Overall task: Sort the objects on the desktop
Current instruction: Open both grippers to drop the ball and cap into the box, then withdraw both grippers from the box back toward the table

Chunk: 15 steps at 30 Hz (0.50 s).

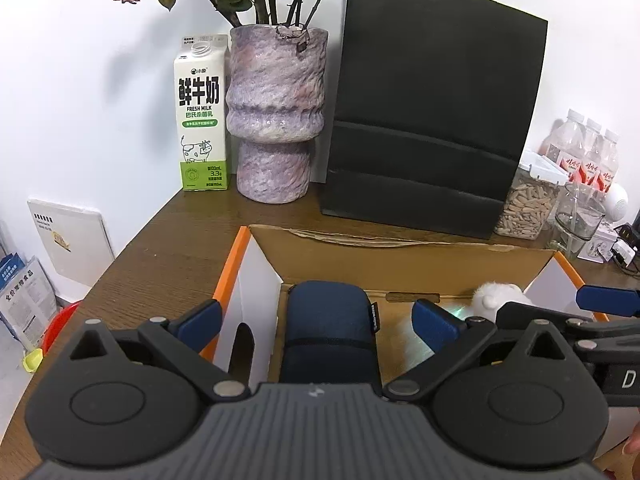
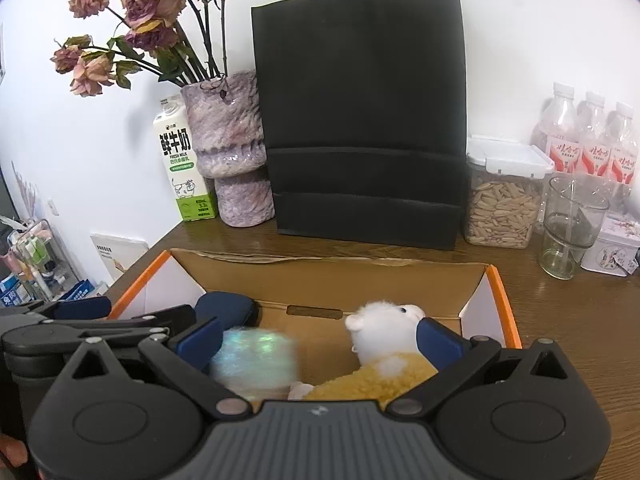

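**Both grippers spread wide over the cardboard box**

The open orange-edged cardboard box (image 2: pixel 496 280) lay on the brown wooden desk (image 2: pixel 568 320). Inside it, at 9 o'clock, lay a dark blue fabric pouch (image 1: pixel 328 332); at 3 o'clock, a fluffy white-headed plush toy with a yellow body (image 2: pixel 384 344); between them, a blurred iridescent object (image 2: pixel 256 360). The left gripper (image 1: pixel 320 320) and right gripper (image 2: pixel 320 340) stood wide, holding nothing.

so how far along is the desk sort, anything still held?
Done: navy pouch, plush toy and an iridescent item lie in the cardboard box. In hand: nothing; left gripper and right gripper stand open over the box. Possibly left: milk carton, seed jar, glass on the desk.
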{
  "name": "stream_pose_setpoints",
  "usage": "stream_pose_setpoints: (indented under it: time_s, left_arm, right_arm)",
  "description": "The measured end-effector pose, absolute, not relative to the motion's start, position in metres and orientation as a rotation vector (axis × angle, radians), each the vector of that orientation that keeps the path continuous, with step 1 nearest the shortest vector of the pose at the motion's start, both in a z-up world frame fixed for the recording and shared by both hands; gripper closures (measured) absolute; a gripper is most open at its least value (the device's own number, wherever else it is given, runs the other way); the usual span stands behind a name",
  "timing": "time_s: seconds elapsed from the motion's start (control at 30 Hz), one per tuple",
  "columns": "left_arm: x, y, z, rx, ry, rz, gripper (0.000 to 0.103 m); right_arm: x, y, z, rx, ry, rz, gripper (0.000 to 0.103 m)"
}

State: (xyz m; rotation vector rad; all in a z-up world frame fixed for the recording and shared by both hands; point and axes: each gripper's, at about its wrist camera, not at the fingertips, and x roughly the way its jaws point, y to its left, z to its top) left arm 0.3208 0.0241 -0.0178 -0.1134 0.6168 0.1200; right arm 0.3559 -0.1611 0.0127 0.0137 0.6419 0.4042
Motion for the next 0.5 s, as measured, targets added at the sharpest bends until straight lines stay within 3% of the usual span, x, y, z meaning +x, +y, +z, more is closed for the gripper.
stream_pose_setpoints:
  time_s: [0.5]
  left_arm:
    - [0.29, 0.018, 0.003, -0.11, 0.558, 0.096, 0.0]
  right_arm:
    - [0.319, -0.169, 0.037, -0.023, 0.551, 0.409, 0.0]
